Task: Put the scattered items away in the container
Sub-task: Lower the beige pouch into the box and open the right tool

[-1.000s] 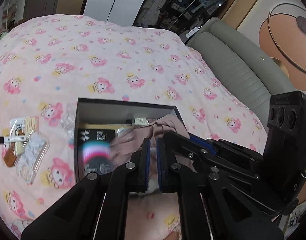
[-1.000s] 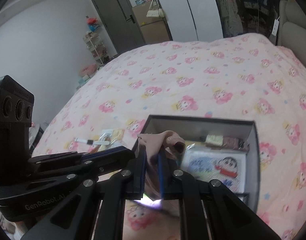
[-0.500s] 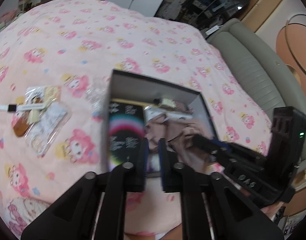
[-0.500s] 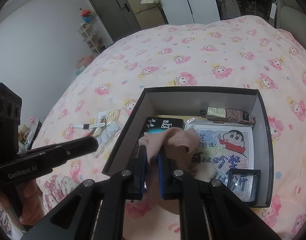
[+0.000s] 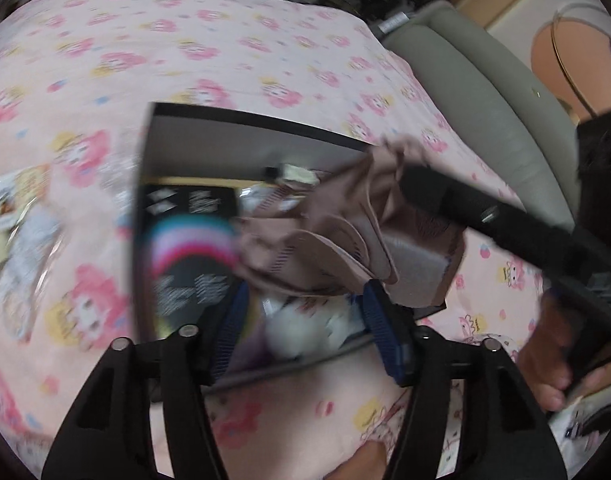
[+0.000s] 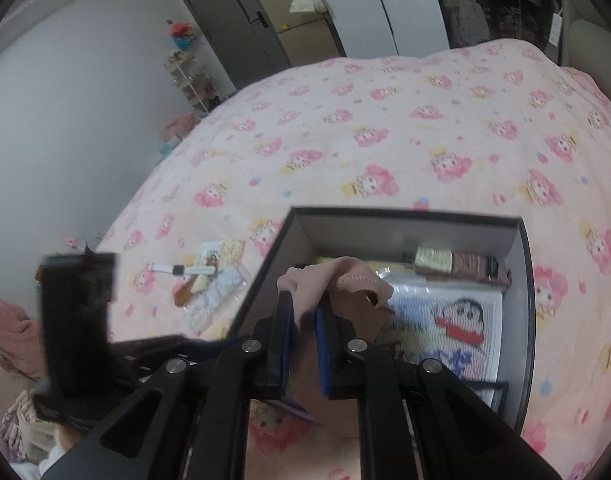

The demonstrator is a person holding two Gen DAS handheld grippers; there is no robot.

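Left gripper (image 5: pixel 305 320) jaws opening, nothing pinched; right gripper (image 6: pixel 303 320) clamping cloth (image 6: pixel 337 280) at frame centre, lowering advisably inside box (image 6: pixel 521 280) before releasing.

Left wrist view smeared by motion: print on the black booklet (image 5: pixel 189 252) in the box (image 5: pixel 241 148) unreadable; packets (image 5: pixel 21 240) on the bedspread (image 5: pixel 185 52) mere blotches, cut by left edge. Pink cloth (image 5: pixel 337 240) hides much of box floor; white object (image 5: pixel 293 336) beneath it unidentifiable. Right wrist view: right tongs (image 6: pixel 303 316) and cloth cover box's near-left corner; left tongs (image 6: pixel 209 340) largely hidden, body blurred.
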